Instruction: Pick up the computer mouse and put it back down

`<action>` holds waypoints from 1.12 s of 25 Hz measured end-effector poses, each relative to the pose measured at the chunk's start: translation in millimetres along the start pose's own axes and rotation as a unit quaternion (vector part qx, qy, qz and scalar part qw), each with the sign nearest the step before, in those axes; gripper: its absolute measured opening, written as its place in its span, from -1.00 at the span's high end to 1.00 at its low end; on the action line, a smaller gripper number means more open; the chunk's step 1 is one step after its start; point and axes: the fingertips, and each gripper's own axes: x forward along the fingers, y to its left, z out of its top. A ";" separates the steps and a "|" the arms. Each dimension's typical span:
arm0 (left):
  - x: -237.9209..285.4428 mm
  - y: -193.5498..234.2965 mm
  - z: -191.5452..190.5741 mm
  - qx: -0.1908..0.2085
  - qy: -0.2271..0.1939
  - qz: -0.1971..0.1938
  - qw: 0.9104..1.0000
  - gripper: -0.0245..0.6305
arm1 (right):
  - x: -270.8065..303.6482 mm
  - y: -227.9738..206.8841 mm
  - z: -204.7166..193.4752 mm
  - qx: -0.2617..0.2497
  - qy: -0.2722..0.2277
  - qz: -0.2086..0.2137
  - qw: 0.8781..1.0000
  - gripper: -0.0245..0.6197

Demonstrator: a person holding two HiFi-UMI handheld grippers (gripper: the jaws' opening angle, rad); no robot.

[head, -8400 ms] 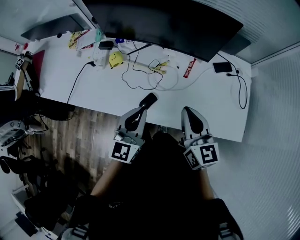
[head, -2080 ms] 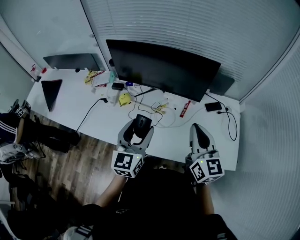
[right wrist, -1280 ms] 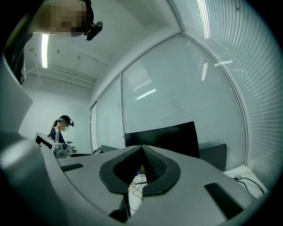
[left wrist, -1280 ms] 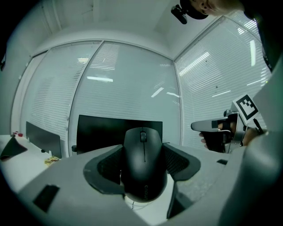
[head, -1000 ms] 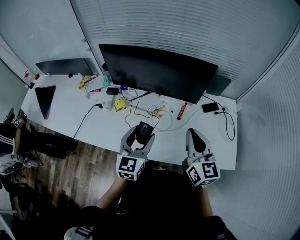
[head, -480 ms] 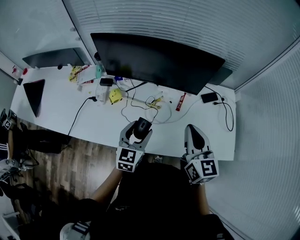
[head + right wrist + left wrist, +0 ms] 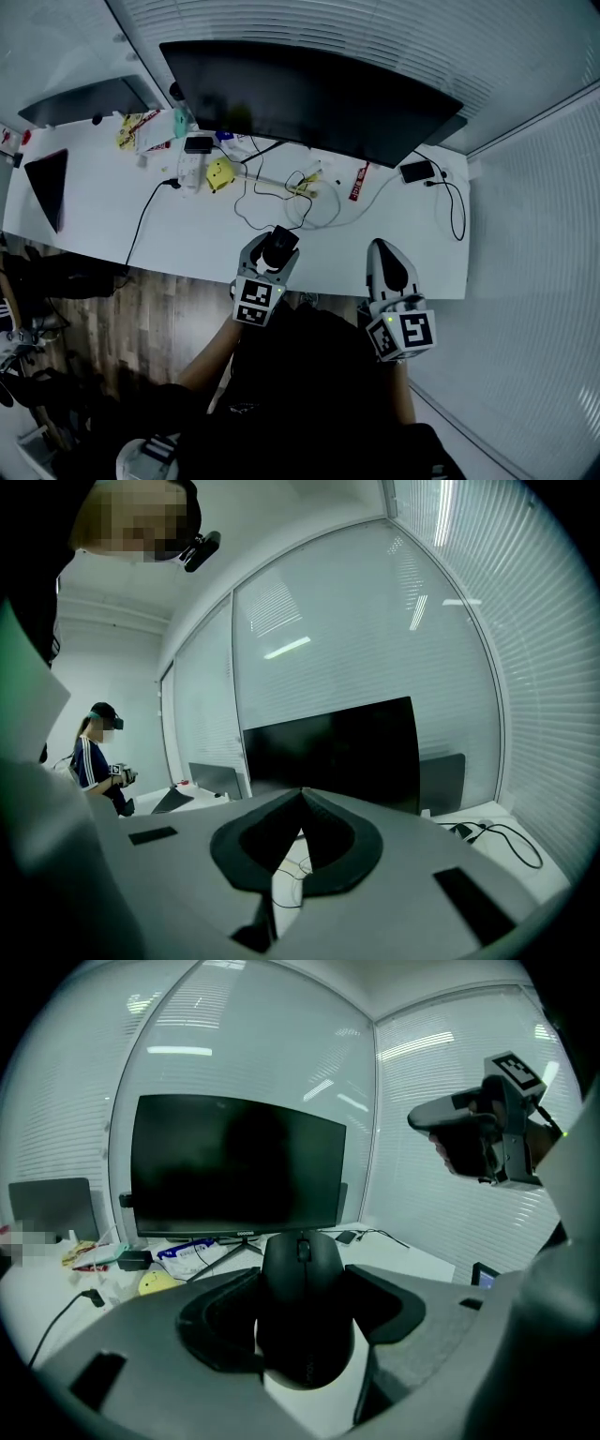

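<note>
Seen from above, a person stands at the near edge of a long white desk [image 7: 94, 220], holding a two-jaw gripper in each hand. The left gripper [image 7: 275, 249] has its jaws pressed against both sides of a black computer mouse [image 7: 279, 244], which sits between them with its scroll wheel pointing away from the person. The left gripper view shows the dark jaw pads against the mouse's flanks, with white surface showing under its near end; whether the mouse touches the desk cannot be told. The right gripper [image 7: 381, 249] is level with the left one, well apart to its right above the desk's front edge, with its jaws closed tip to tip and nothing between them. Beyond both grippers stands a wide dark monitor [image 7: 309, 98]. Loose cables [image 7: 281, 192] lie between the left gripper and the monitor. A yellow object [image 7: 219, 173] lies further left of them. A phone [image 7: 416, 172] lies beyond the right gripper, near the monitor's right end. In the right gripper view, a second person [image 7: 98, 757] stands far off to the left.
</note>
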 end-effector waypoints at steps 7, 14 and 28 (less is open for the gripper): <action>23.0 9.9 -47.0 0.002 0.057 -0.020 0.998 0.06 | 7.4 1.3 -13.3 0.008 0.019 -0.018 1.000 0.93; 45.9 15.5 -97.8 -0.002 0.110 -0.036 0.993 0.06 | 9.0 -5.5 -27.7 0.019 0.037 -0.045 0.998 0.93; 88.4 22.9 -177.7 0.021 0.210 -0.062 0.976 0.06 | 6.1 -22.0 -43.9 0.036 0.052 -0.091 0.994 0.93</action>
